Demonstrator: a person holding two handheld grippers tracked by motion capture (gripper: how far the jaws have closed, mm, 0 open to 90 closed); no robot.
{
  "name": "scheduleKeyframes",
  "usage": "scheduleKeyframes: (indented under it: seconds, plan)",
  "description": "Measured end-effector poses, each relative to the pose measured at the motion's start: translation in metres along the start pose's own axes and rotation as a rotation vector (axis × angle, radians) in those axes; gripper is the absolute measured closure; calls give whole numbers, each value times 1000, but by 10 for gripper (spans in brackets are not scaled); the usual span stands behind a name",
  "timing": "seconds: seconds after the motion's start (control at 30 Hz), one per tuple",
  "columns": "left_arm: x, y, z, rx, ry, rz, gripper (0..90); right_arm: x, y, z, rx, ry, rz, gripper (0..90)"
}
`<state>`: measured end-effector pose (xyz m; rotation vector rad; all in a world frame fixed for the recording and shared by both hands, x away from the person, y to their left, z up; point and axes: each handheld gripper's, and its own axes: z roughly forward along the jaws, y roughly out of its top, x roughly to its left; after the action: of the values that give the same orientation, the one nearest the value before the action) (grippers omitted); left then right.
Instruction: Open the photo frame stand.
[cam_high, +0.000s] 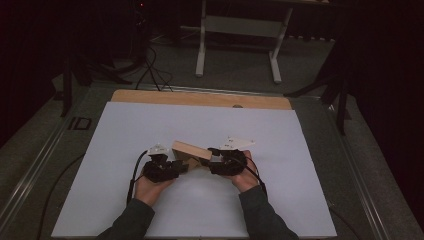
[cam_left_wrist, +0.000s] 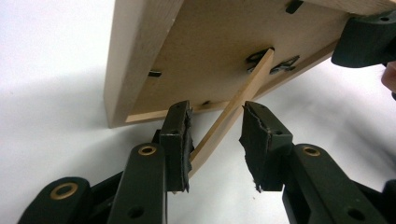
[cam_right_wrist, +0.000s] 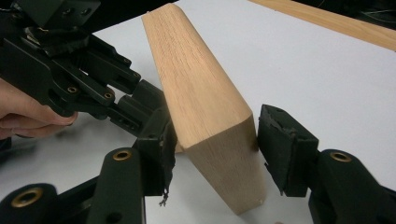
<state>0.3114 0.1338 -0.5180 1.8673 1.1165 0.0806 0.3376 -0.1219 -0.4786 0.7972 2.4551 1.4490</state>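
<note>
A light wooden picture frame (cam_high: 192, 150) stands tilted on the white sheet, propped on its thin back leg (cam_left_wrist: 233, 107). In the left gripper view I see its brown backboard (cam_left_wrist: 210, 46) with small black clips. My left gripper (cam_left_wrist: 217, 135) is open astride the leg; the strip lies against one pad and a gap shows at the other. My right gripper (cam_right_wrist: 212, 140) straddles the frame's thick end (cam_right_wrist: 196, 84), with its pads close to both faces and no clear squeeze. From above, the left gripper (cam_high: 182, 165) and right gripper (cam_high: 212, 157) meet under the frame from either side.
A white sheet (cam_high: 200, 210) covers the table, with a bare wooden strip (cam_high: 200, 98) along the far edge. Beyond it stand white table legs (cam_high: 240, 30) on a dark floor. Black cables (cam_high: 134, 172) trail from both grippers toward the person.
</note>
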Motion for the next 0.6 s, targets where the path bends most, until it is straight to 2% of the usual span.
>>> scheduleKeyframes:
  seconds: [0.33,0.6]
  plan:
    - [-4,-3,-3,21,-15,-15,611,7,0,1,19,4,-29,457]
    - [-4,-4,-8,14,-31,-32,609,11,-1,2,30,14,-35,438]
